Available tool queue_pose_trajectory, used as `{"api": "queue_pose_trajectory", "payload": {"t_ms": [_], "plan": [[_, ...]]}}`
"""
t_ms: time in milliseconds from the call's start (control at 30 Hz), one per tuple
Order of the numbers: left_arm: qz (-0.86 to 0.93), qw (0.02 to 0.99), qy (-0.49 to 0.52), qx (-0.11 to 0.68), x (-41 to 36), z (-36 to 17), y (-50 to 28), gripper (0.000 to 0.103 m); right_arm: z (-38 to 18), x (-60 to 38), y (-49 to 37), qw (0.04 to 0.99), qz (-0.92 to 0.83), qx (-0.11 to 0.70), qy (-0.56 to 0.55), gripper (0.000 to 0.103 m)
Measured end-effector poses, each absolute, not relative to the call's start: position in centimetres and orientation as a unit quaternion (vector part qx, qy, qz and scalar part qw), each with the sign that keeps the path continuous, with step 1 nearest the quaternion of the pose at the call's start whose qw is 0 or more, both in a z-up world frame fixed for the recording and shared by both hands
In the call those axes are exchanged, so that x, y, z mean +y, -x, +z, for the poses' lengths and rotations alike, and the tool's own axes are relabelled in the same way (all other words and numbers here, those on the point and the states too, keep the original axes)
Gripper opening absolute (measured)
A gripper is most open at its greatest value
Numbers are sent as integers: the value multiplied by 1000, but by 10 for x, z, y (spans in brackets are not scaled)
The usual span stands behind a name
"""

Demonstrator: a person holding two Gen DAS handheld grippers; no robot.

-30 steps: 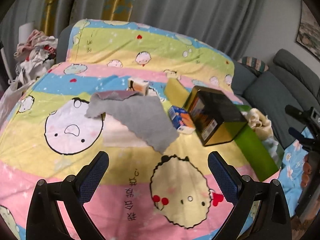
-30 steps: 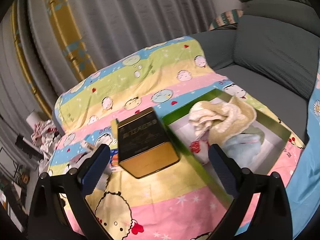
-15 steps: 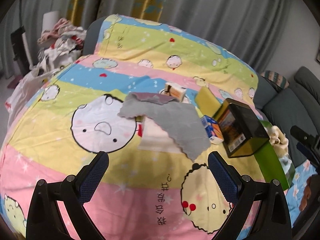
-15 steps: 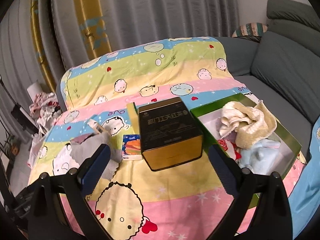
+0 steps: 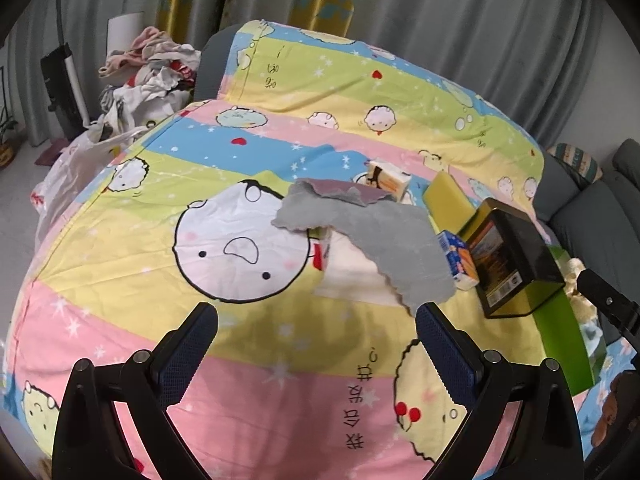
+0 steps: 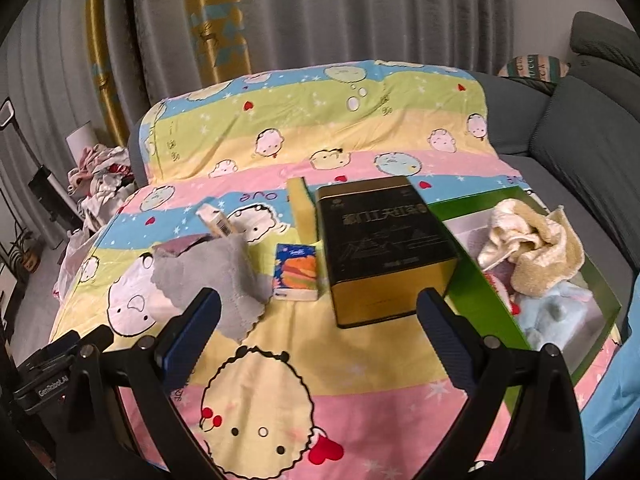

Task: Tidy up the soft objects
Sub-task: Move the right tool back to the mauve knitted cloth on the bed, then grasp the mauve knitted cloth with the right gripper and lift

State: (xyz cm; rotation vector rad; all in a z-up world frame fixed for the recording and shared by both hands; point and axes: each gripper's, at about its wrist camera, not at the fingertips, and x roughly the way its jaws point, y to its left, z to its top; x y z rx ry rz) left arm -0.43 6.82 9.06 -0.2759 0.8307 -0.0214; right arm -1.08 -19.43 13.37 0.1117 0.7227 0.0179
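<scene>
Several loose items lie on a cartoon-print bedsheet (image 6: 360,120) spread over a sofa, and the black-and-gold tin (image 6: 384,244) serves as the landmark. Just left of the tin lies a small tissue pack (image 6: 296,272) with an orange-and-blue print; behind the tin's left corner a yellow sponge (image 6: 302,204) stands on edge. Farther left of the tin a grey cloth (image 6: 216,276) is draped over a white pack, one corner folded back to show a mauve underside. Beyond the cloth a small cream-and-orange box (image 6: 216,220) sits tilted. Touching the tin's right side is a green box (image 6: 472,292) with a white interior; it holds a cream towel (image 6: 532,248) bunched on top of a pale blue soft item (image 6: 560,312). Well left of the tin, off the sheet's edge, a heap of clothes (image 5: 148,68) rests against the curtain. The tin stands directly between the cloth and the green box.

Both tools hover above the near pink stripe of the sheet, pointing toward the tin and apart from every item. The left gripper (image 5: 316,344) has its jaws spread wide and empty, short of the grey cloth's near edge. The right gripper (image 6: 318,328) likewise has its jaws released wide, holding nothing, in front of the tin's gold face.
</scene>
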Motion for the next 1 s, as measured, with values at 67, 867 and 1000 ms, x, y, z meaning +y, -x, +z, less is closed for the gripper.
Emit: {"api": "queue_pose_trajectory", "payload": {"t_ms": [67, 867, 1000], "plan": [[-4, 903, 128, 410, 70, 87, 2, 99, 131, -190, 9, 932, 21, 358, -58, 98], [79, 883, 168, 432, 132, 87, -5, 99, 97, -30, -141, 869, 162, 463, -71, 93], [69, 878, 186, 435, 141, 86, -5, 99, 81, 0, -170, 861, 140, 489, 5, 92]]}}
